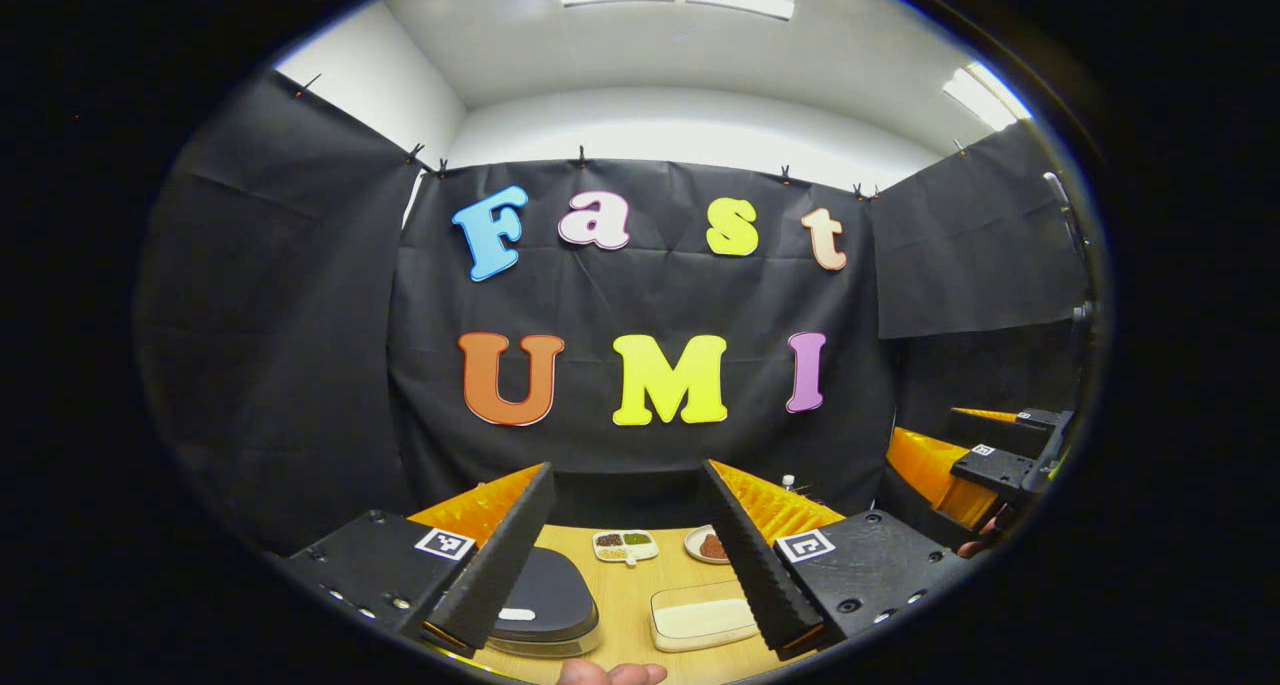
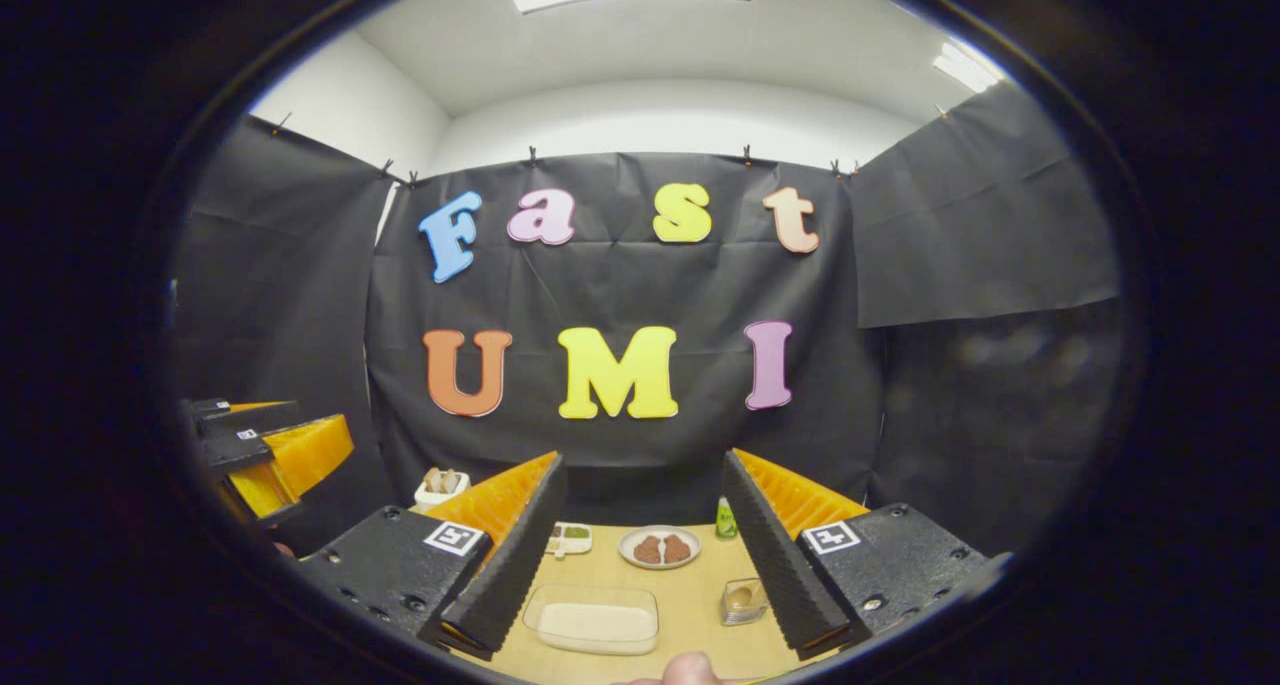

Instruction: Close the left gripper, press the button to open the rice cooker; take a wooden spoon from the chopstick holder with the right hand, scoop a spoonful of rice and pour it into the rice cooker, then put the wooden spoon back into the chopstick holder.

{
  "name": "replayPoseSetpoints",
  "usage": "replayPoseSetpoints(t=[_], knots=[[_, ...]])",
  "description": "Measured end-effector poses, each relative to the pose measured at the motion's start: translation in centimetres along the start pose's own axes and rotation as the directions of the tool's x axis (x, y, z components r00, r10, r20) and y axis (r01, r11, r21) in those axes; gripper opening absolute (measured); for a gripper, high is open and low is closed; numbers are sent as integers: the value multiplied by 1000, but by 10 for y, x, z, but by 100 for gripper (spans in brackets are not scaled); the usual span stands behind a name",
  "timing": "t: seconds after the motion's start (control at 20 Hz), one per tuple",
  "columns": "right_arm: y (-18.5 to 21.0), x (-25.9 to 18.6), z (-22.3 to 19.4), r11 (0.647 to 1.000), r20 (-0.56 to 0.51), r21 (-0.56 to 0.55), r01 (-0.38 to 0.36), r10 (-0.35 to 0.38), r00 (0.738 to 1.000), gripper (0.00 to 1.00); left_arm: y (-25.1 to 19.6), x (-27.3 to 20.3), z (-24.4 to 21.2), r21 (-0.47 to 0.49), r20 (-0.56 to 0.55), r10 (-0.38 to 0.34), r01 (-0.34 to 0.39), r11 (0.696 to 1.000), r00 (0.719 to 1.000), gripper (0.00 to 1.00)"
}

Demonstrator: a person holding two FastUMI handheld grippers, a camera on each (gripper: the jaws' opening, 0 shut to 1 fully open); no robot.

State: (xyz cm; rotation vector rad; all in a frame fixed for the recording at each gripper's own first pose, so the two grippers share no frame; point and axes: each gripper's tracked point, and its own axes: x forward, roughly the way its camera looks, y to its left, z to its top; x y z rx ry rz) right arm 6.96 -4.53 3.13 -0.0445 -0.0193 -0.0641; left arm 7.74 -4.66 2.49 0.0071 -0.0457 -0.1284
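Hovering above the wooden bench, both grippers hold their jaws wide apart with nothing between them.

Left gripper view: the dark-lidded rice cooker sits low on the left, lid down, a clear tub of white rice just beside it on the right; a divided dish and a small plate lie farther back. Right gripper view: the rice tub lies between the fingers, a small glass holder near its right, a plate and green bottle behind. No spoon can be made out.
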Motion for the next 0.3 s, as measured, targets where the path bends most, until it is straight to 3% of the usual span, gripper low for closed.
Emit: replayPoseSetpoints(t=[0.05, 0.3], knots=[[1, 1, 0, 1000, -4, 6, 0, 0, 1000, 100, -1, 0, -1, 6, 1, -6, 6, 1000, 1000, 94], [2, 3, -1, 1000, -6, 7, 5, -5, 1000, 99, 0, 3, 2, 31, 5, -11, 11, 999, 1000, 94]])
